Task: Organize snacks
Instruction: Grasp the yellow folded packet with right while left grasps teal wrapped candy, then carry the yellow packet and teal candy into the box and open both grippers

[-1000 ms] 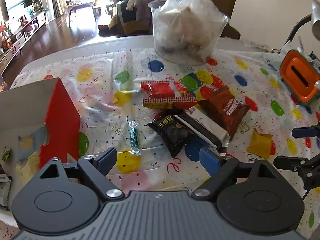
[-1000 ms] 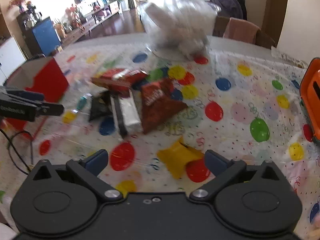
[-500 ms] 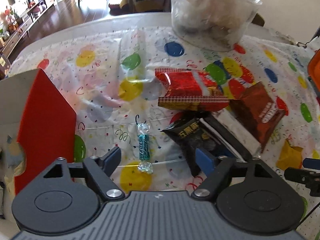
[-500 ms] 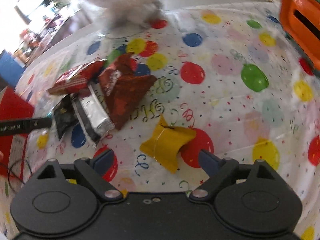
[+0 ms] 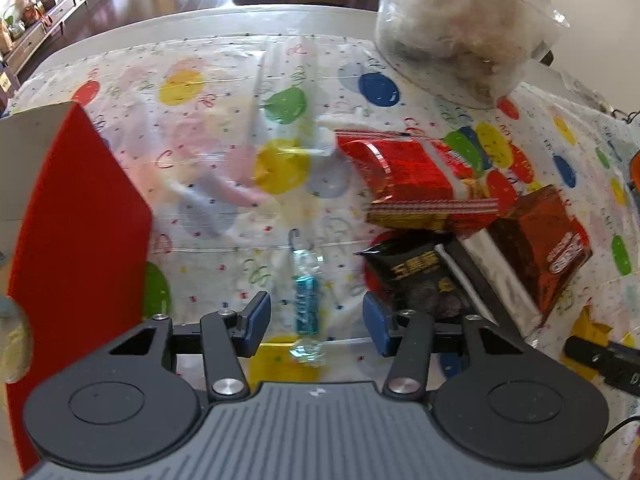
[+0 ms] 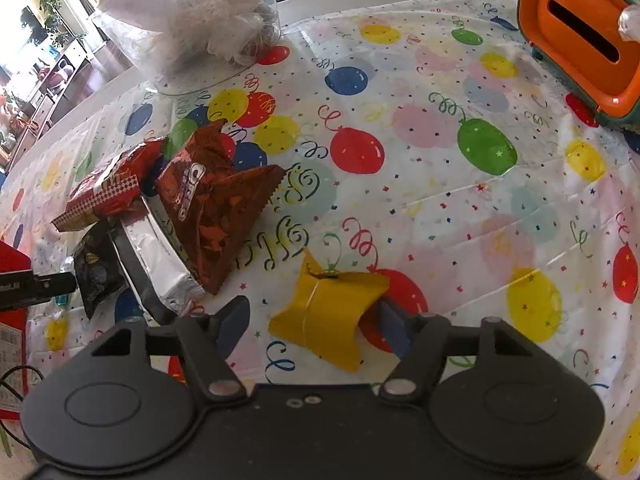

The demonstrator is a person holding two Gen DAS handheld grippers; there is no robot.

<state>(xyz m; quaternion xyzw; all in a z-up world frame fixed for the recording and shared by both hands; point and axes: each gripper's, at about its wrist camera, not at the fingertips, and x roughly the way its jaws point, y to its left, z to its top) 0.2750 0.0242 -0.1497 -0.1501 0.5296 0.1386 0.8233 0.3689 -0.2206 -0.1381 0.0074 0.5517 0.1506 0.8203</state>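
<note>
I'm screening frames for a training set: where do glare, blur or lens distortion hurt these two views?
Left wrist view: window glare whitens the tablecloth left of the red snack packet; the teal candy is smeared; fisheye bends the table edge. Right wrist view: the yellow packet is soft near the lens; the bagged clear tub is washed out; the orange box curves at the rim.

The tablecloth [image 6: 420, 200] is white with balloons in red, yellow, green, blue and pink, plus small confetti dots and curly streamers. The candy [image 5: 306, 304] has a teal middle and clear twisted ends. One snack bag [image 5: 416, 184] is bright red with a chequered red-white edge. The Oreo pack [image 6: 212, 204] is dark brown-red. Another packet [image 5: 416, 276] is black with gold characters. The small pouch [image 6: 328, 316] is plain yellow. The box [image 5: 80, 264] is red. The gripper fingers [image 5: 254, 324] carry blue pads.
</note>
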